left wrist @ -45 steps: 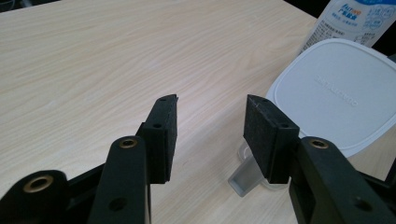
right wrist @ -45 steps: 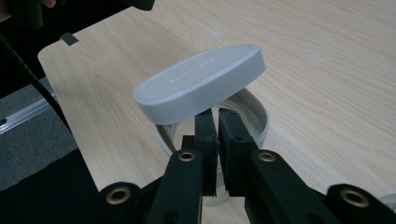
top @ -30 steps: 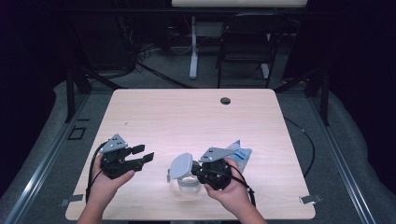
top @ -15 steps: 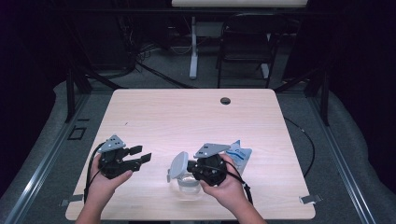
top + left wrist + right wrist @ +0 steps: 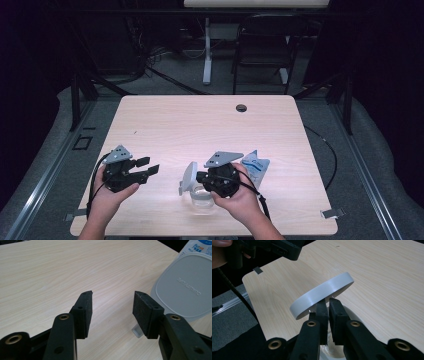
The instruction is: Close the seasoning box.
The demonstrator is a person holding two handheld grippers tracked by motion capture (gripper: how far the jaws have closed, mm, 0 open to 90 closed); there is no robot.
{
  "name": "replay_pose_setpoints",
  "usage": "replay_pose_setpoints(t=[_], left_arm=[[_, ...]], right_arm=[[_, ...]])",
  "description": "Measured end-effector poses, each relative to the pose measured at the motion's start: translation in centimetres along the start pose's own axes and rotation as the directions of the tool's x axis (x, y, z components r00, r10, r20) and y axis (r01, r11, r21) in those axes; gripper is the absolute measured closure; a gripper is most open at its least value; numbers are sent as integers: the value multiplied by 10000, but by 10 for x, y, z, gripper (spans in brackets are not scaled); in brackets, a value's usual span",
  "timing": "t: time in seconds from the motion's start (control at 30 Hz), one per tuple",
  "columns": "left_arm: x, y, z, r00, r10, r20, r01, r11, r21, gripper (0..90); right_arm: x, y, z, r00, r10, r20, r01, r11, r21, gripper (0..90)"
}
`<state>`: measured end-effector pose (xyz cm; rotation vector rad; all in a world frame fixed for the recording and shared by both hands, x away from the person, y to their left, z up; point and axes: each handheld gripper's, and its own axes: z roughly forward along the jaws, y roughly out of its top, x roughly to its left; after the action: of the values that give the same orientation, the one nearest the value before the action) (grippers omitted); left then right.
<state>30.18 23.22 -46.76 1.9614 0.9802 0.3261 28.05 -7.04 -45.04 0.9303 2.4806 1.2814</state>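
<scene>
Grey plastic lid (image 5: pixel 188 177), rounded-square and shallow-rimmed, stands tipped up on edge near the front of the pale wooden table (image 5: pixel 200 125), held there by the right gripper (image 5: pixel 200 177). Seen from the right gripper view, that gripper's two black jaws are drawn nearly together and pinch the lid (image 5: pixel 322 295) at its underside, so the lid slants up and away from them with its rim turned toward the camera. Beneath the lid and the right hand (image 5: pixel 240 197) sits a clear, round plastic container (image 5: pixel 200 197), its pale rim just visible under the jaws in the right gripper view (image 5: pixel 353 317). Whether the lid touches the container at any point I cannot tell.

Just behind the right hand lies a flat white-and-blue printed pouch (image 5: pixel 256 165), well clear of the lid. In the left gripper view the pouch (image 5: pixel 200 246) peeks out past the lid's flat grey top (image 5: pixel 182 287).

Off to the left, near the table's front left part, the left gripper (image 5: pixel 147 166) is held in the person's left hand (image 5: pixel 107 192), pointing across toward the lid. Its jaws stand wide apart with nothing between them; they have just been closing a little, and the pads (image 5: pixel 83 312) press on nothing but air above bare wood. The two grippers are apart, with open table between them.

A small dark round hole (image 5: pixel 241 107) marks the table's far edge.
</scene>
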Motion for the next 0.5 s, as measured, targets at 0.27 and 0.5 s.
replay_pose_setpoints(t=[0.27,0.5], left_arm=[[5,-2,-1,10000,40,15,-40,10000,-5,524],[7,-3,0,10000,-54,24,54,10000,9,523]], right_arm=[[0,2,-1,10000,4,3,-4,9999,-121,861],[3,4,-1,10000,-72,42,72,9999,-136,858]])
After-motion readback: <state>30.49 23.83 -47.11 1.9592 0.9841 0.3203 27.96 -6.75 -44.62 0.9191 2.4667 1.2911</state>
